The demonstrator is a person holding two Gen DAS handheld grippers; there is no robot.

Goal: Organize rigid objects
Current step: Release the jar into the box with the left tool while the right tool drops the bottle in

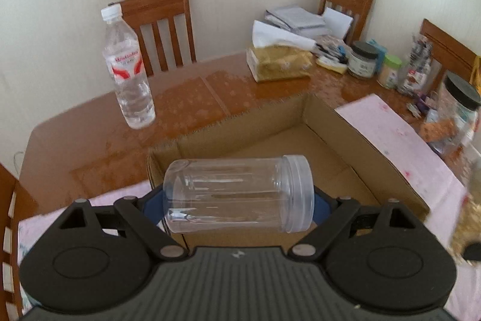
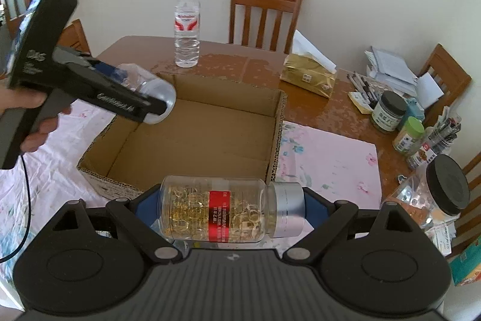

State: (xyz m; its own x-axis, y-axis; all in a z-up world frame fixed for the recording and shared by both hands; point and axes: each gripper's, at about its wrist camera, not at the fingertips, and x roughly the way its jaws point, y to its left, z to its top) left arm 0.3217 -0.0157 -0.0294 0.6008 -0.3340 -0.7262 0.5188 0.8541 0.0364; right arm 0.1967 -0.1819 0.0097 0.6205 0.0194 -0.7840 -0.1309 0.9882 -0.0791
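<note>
My left gripper point(image 1: 239, 200) is shut on an empty clear plastic jar point(image 1: 228, 185), gripped end to end and lying sideways above the near-left corner of an open cardboard box point(image 1: 345, 122). The right wrist view shows that gripper point(image 2: 151, 103), held in a person's hand, carrying the clear jar point(image 2: 159, 91) over the box's left wall. My right gripper point(image 2: 231, 208) is shut on a clear bottle point(image 2: 192, 206) of golden capsules with a red label and silver cap, held sideways just in front of the box's point(image 2: 222, 94) near edge. The box is empty inside.
A water bottle point(image 2: 187, 26) stands beyond the box on the wooden table point(image 2: 258, 68). A gold tissue box point(image 2: 309, 77), pens, small jars point(image 2: 387, 112) and a big black-lidded jar point(image 2: 445, 185) crowd the right side. A pink floral cloth point(image 2: 327, 152) lies under the box. Wooden chairs surround the table.
</note>
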